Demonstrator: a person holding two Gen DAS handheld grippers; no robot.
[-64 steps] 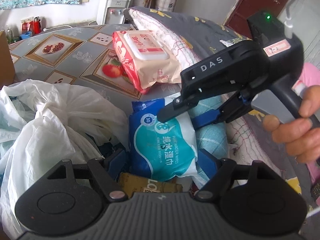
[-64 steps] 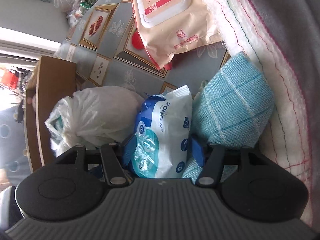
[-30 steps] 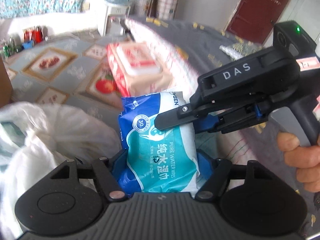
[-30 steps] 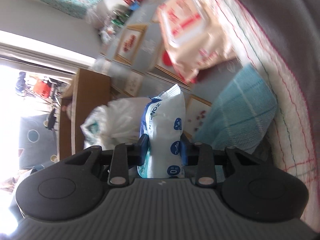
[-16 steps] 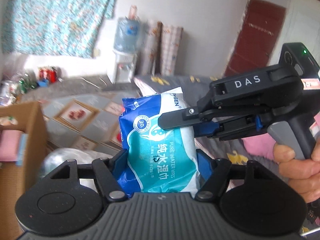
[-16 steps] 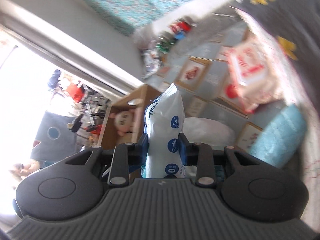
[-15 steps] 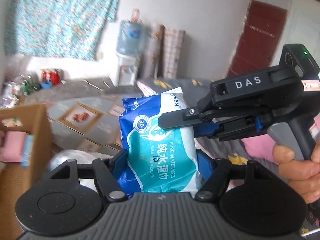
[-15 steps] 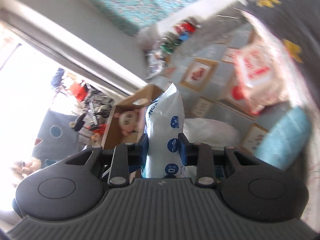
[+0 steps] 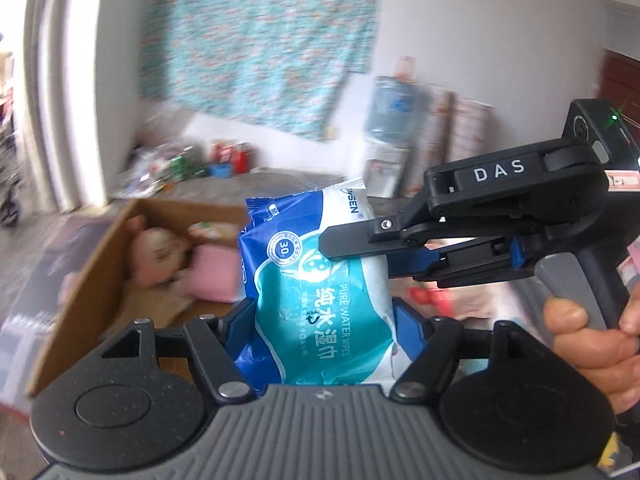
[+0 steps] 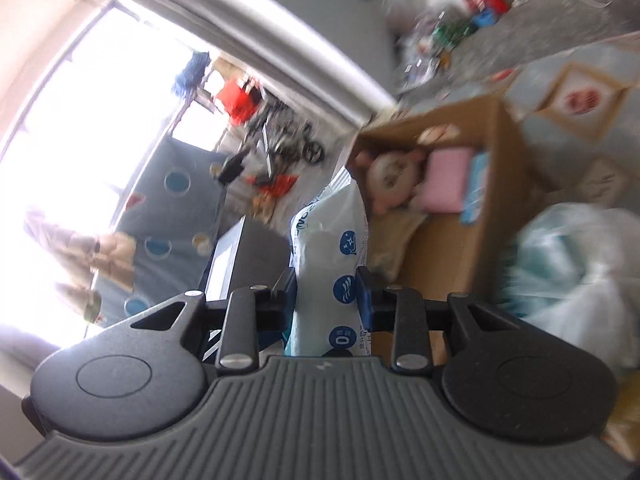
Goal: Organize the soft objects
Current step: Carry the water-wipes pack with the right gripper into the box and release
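The wipes pack [image 9: 320, 280] is white and teal with royal-blue edges, a round blue badge and white lettering. The left gripper [image 9: 324, 320] is black with blue pads, as is the right gripper [image 9: 360, 258], marked with white letters. At nine o'clock from the pack, the cardboard box [image 9: 80, 292] is plain brown, holding a pink cushion [image 9: 214, 276] and a pale pink plush toy [image 9: 158, 256]. At twelve o'clock hangs a turquoise cloth [image 9: 260, 44], speckled with pink and white.

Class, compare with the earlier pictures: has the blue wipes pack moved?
Yes. The wipes pack, gripped by both grippers, has risen off the bed and travelled toward the cardboard box.
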